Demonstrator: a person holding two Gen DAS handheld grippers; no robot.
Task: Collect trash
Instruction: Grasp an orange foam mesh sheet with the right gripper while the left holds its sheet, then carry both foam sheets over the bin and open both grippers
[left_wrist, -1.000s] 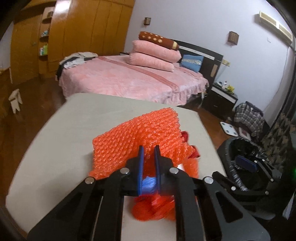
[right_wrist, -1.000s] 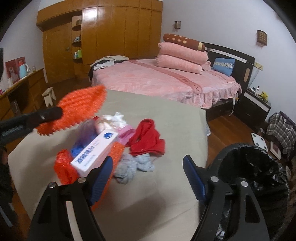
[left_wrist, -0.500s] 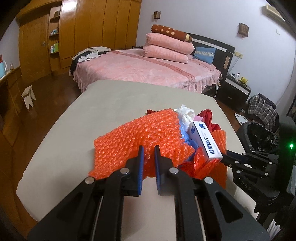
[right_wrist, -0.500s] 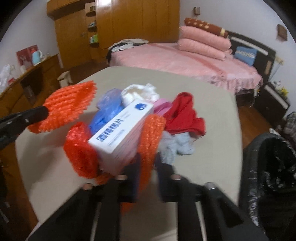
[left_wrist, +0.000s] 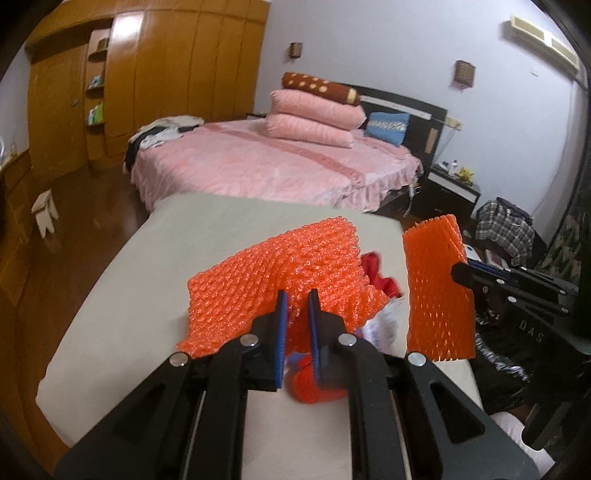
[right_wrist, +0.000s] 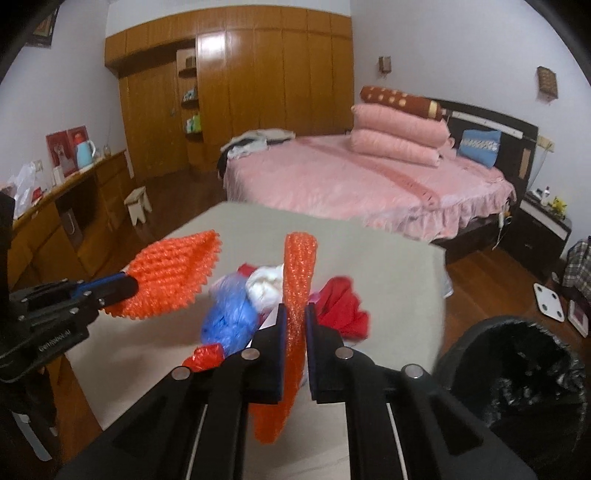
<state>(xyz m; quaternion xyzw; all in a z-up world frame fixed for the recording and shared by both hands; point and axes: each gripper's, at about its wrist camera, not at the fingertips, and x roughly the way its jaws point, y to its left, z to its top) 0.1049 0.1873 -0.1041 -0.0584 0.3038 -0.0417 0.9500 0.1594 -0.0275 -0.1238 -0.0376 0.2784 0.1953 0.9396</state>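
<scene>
My left gripper (left_wrist: 294, 299) is shut on an orange foam net sheet (left_wrist: 280, 269) held above the beige table (left_wrist: 147, 295); the right wrist view shows this sheet (right_wrist: 170, 277) at the left. My right gripper (right_wrist: 294, 314) is shut on a second orange foam net (right_wrist: 297, 280), held edge-on and lifted; the left wrist view shows this net (left_wrist: 436, 288) at the right. Below lie a blue plastic bag (right_wrist: 229, 317), white crumpled paper (right_wrist: 266, 284), a red cloth (right_wrist: 343, 306) and red plastic (right_wrist: 205, 356). A black-lined trash bin (right_wrist: 517, 369) stands at the lower right.
A pink bed (right_wrist: 351, 181) with stacked pillows lies beyond the table. Wooden wardrobes (right_wrist: 240, 92) line the far wall, a sideboard (right_wrist: 55, 206) runs on the left with a small stool (right_wrist: 138, 203) beside it. A nightstand (right_wrist: 535, 229) and floor clutter sit right.
My right gripper went from wide open to shut on the second orange net and lifted it off the pile; the white box dropped out of view. The left gripper keeps its sheet.
</scene>
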